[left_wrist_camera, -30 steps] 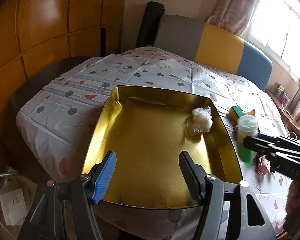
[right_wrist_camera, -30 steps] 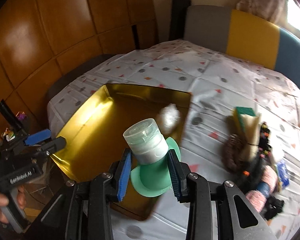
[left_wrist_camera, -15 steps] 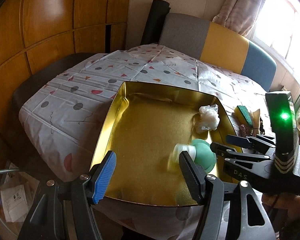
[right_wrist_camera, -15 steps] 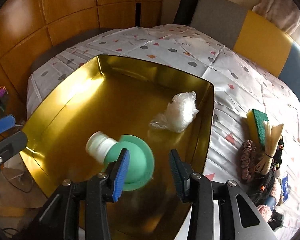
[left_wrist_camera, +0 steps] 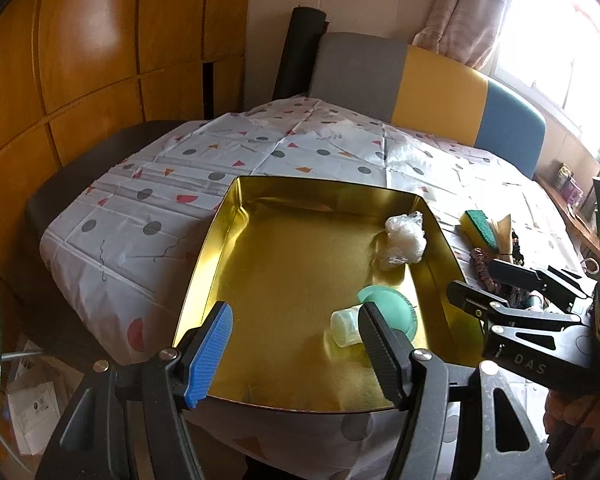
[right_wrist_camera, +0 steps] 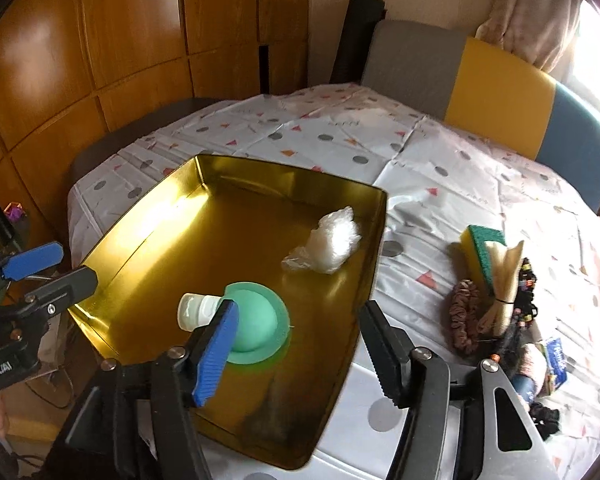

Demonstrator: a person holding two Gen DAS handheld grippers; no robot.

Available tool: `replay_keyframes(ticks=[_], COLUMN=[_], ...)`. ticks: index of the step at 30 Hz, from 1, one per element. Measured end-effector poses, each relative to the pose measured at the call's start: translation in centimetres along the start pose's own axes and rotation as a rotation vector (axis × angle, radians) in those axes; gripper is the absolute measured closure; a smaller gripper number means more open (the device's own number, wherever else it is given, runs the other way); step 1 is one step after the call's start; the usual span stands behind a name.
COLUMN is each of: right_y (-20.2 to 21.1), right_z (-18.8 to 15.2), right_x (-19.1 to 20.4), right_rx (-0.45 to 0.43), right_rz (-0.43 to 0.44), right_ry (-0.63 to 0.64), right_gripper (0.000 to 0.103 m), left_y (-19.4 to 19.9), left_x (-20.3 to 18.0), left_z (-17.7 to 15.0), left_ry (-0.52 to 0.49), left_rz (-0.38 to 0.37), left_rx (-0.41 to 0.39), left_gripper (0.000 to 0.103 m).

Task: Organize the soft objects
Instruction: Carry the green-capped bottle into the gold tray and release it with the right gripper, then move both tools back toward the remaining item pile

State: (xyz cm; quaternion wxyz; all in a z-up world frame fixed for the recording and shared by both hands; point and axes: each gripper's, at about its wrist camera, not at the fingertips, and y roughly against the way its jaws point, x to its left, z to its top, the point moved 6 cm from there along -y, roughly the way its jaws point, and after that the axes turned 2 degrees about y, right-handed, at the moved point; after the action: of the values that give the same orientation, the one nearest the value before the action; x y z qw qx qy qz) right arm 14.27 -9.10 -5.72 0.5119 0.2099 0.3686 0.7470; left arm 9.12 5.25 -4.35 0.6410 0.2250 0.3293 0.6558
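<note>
I see the table under its white tablecloth (right_wrist_camera: 440,184) printed with dots and triangles, and on it, at the edge nearest me, the gold tin tray (right_wrist_camera: 168,216) takes up most of the left side. Inside the tray, toward its near edge, lies the green squeeze bottle (right_wrist_camera: 256,320) on its side, white cap (right_wrist_camera: 194,310) pointing to the tray's left wall; in my left wrist view the same bottle (left_wrist_camera: 392,308) sits close to the tray's right wall. A crumpled clear plastic bag (right_wrist_camera: 328,242) rests in the tray's far right corner, well apart from the bottle.

My right gripper (right_wrist_camera: 300,344) hangs over the tray's near right corner with its jaws opening; nothing is between them, and the bottle lies below and beyond the blue pad, free of it. My left gripper (left_wrist_camera: 296,344) hovers over the tray's near edge, jaws spread wide and empty.

On the cloth to the right of the tray sits a pile: a yellow and green sponge (right_wrist_camera: 482,250), a pale bundle tied with a black band (right_wrist_camera: 502,280) and a patterned scrunchie (right_wrist_camera: 462,316).
</note>
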Motion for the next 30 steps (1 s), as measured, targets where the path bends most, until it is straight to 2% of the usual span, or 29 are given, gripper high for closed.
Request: replay_keyframes(ticks=[3,10,21,30], right_y=[0.9,2.9,5.7,7.6], right_z=[-0.3,-1.3,-3.8,-5.9], right_x=[-0.8,-4.0,-12.2,-17.3], right_rx=[-0.02,-0.055,-0.067,-0.08], right_rz=[-0.012,-0.063,-0.194,-0.268], right_ry=[-0.01,-0.045,-0.149,-0.243], right_gripper=[0.031,0.03,0.029,0.025], left_y=[0.4,0.5,0.5,0.7], left_x=[-0.7,-2.3,-5.3,-7.6], left_z=[0.1,-0.1,-0.6,-1.1], left_ry=[-0.021,-0.062,-0.127,-0.186], left_rz=[-0.001,-0.011,-0.036,-0.058], left_rx=[-0.013,-0.009,0.0,0.01], left_gripper=[0.037,0.036,0.036,0.036])
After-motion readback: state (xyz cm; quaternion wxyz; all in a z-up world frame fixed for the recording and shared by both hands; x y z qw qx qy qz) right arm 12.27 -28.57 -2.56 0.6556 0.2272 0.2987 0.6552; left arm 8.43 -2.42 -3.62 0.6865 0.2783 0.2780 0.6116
